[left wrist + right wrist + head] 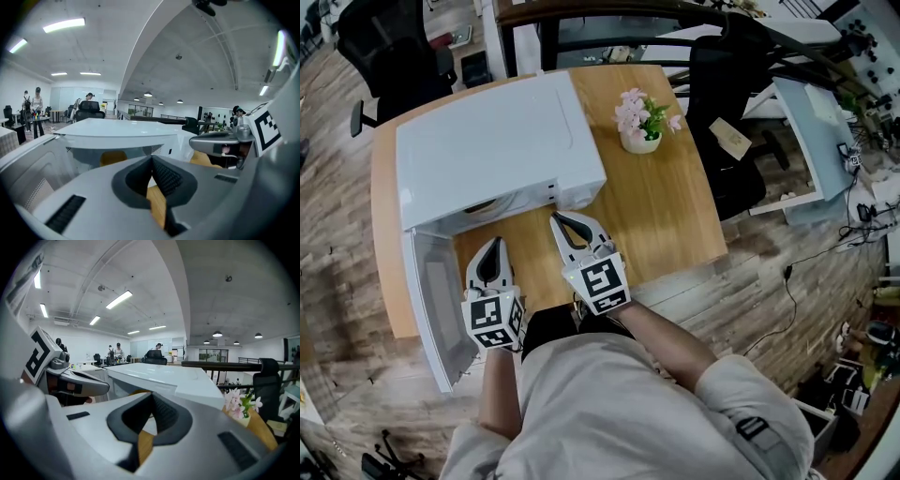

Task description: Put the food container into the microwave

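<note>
We see the microwave point(492, 150) in the upper left, its door point(431, 305) open. A yellow thing inside looks like the food container point(483, 205). Our left gripper point(494, 251) and right gripper point(562, 223) have jaws together, holding nothing. We think only shutting the door is left.

The microwave point(487, 150) keeps nearly all of its cavity hidden beneath its white top in the head view — only a brownish sliver point(483, 206) shows at the opening. The left gripper view offers a blurred yellow shape point(112, 158) in that opening, too vague to name. The person's torso point(619, 412) is cut off by the bottom edge. Distant figures point(31, 101) in the left gripper view are too small to make out — mere silhouettes beside desks.
</note>
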`<state>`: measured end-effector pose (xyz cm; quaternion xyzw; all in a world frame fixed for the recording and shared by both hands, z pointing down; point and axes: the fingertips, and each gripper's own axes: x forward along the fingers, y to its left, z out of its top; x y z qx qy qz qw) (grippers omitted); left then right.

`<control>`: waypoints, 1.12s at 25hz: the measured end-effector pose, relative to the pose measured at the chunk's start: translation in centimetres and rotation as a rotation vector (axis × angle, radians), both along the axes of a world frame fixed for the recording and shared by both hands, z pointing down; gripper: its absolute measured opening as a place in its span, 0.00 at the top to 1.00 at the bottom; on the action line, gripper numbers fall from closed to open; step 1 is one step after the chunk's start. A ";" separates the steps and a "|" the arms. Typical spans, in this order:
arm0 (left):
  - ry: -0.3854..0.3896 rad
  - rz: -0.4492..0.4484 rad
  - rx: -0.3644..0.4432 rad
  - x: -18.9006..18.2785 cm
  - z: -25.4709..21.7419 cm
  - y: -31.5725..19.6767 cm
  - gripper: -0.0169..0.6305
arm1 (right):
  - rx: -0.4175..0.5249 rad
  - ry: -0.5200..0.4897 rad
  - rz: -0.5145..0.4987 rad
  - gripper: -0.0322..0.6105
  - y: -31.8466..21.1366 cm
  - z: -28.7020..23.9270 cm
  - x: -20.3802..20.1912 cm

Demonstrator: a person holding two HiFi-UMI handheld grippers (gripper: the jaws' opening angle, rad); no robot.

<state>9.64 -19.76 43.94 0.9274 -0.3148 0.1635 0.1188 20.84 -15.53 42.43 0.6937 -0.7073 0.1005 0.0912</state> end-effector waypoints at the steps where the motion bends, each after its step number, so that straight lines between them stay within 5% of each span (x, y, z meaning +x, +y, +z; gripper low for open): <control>1: 0.009 0.000 0.015 0.2 -0.8 -0.1 0.96 | 0.013 0.000 0.005 0.95 0.0 -0.7 0.2; 16: 0.115 -0.032 0.156 1.0 -8.7 -0.4 0.96 | 0.140 0.056 0.020 0.95 -0.4 -8.1 1.9; 28: 0.128 -0.058 0.205 0.1 -10.9 -0.3 0.96 | 0.202 0.085 0.029 0.95 -0.2 -11.5 2.3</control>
